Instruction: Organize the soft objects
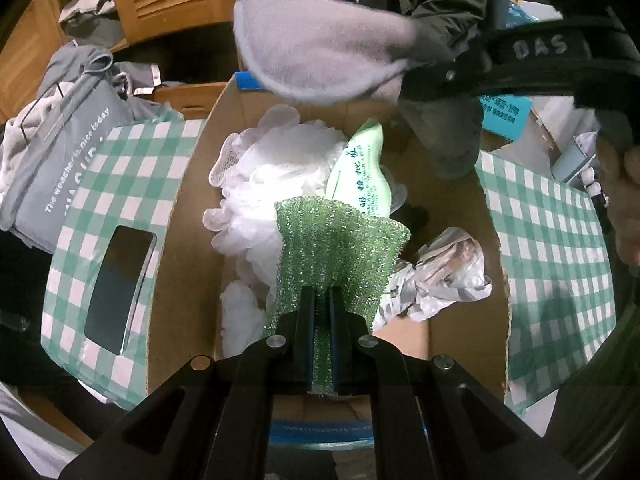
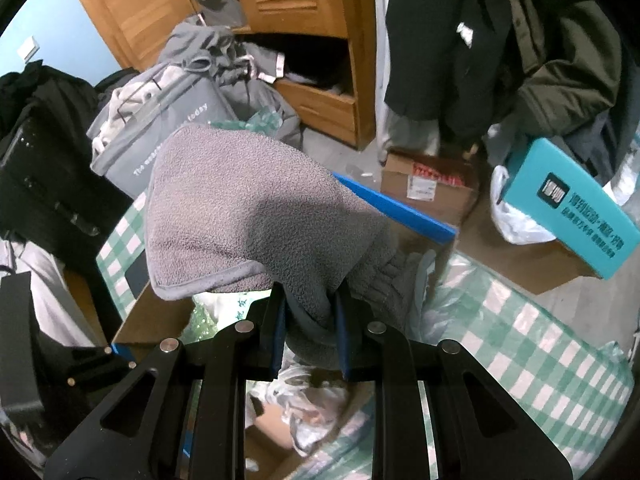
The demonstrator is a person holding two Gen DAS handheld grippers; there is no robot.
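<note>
My left gripper (image 1: 322,300) is shut on a glittery green sponge cloth (image 1: 340,240) and holds it over an open cardboard box (image 1: 180,240). In the box lie white mesh puffs (image 1: 272,168), a pale green packet (image 1: 366,168) and a crumpled silvery bag (image 1: 444,276). My right gripper (image 2: 310,312) is shut on a grey fleece mitten (image 2: 240,208), held above the same box (image 2: 160,316). The mitten (image 1: 320,52) and the right gripper's black body also show at the top of the left wrist view.
Green-and-white checked cloth (image 1: 120,200) covers the box flaps on both sides (image 2: 520,352). A grey bag with white lettering (image 1: 52,168) lies left. Wooden cabinets (image 2: 304,20), hanging dark coats (image 2: 500,40), a small carton (image 2: 432,184) and a teal box (image 2: 576,208) stand behind.
</note>
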